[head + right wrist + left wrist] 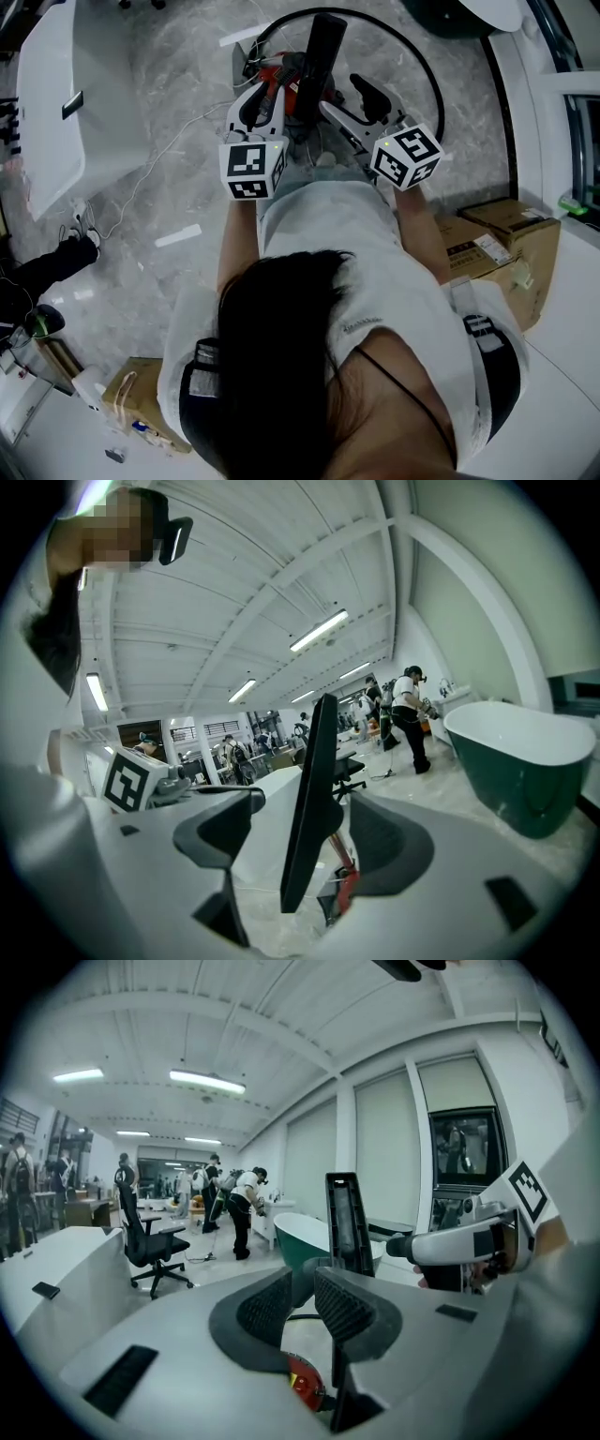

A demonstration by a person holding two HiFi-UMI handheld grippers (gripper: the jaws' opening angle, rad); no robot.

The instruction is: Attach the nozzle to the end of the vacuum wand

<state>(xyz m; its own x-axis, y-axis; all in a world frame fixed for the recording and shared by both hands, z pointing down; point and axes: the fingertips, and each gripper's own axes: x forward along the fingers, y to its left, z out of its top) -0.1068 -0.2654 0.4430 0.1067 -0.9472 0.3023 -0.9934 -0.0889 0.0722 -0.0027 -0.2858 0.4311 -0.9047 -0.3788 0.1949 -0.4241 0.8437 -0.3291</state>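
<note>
A long flat black nozzle [323, 56] stands upright in front of me, over the red and grey vacuum parts [274, 77] on the floor. My left gripper [302, 1302] is shut on the nozzle's round dark lower part [305, 1274], and its flat blade [349, 1227] rises behind the pads. In the right gripper view the nozzle [314, 799] stands between the wide jaws of my right gripper [300, 832], close to the right-hand pad [389, 841] and well clear of the other. The right gripper [345, 98] is open. I cannot pick out the wand's end.
A black hose [427, 70] loops over the marble floor, and a thin white cable [159, 159] trails left. Cardboard boxes [506, 248] stand at my right and a white table [66, 103] at my left. Farther off are a green tub [530, 761], an office chair [145, 1241] and several people.
</note>
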